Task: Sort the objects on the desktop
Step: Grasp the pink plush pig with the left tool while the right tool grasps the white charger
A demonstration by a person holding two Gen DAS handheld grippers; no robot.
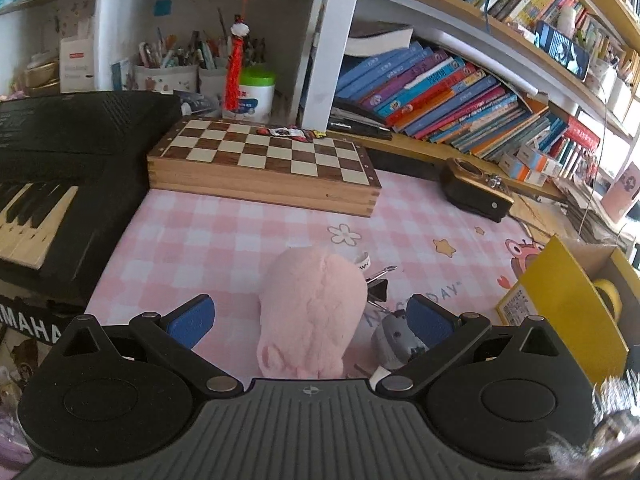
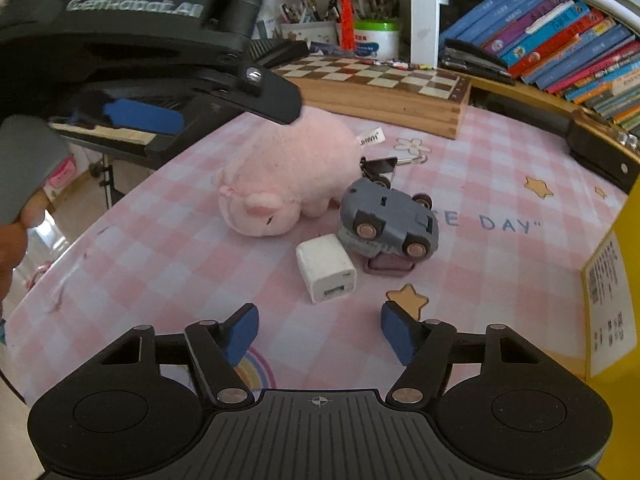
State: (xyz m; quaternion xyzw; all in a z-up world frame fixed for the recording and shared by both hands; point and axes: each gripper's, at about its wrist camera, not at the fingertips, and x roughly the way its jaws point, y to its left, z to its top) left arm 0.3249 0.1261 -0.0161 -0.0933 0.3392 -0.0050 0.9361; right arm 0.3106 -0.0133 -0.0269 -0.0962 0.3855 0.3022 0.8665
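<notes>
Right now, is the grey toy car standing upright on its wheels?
No, the grey toy car lies tipped over beside the white charger, wheels facing the camera.

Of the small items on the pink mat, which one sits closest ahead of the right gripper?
The white charger cube: it lies just beyond the open right gripper, nearer than the overturned grey toy car and pink plush pig.

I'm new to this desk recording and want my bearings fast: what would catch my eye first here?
The pink plush pig lies mid-table on the pink checked mat, with the left gripper straddling it, jaws open. Beside the pig sit an overturned grey toy car and a white charger cube, just ahead of the open right gripper. Behind them a wooden chessboard box lies against the bookshelves.
</notes>
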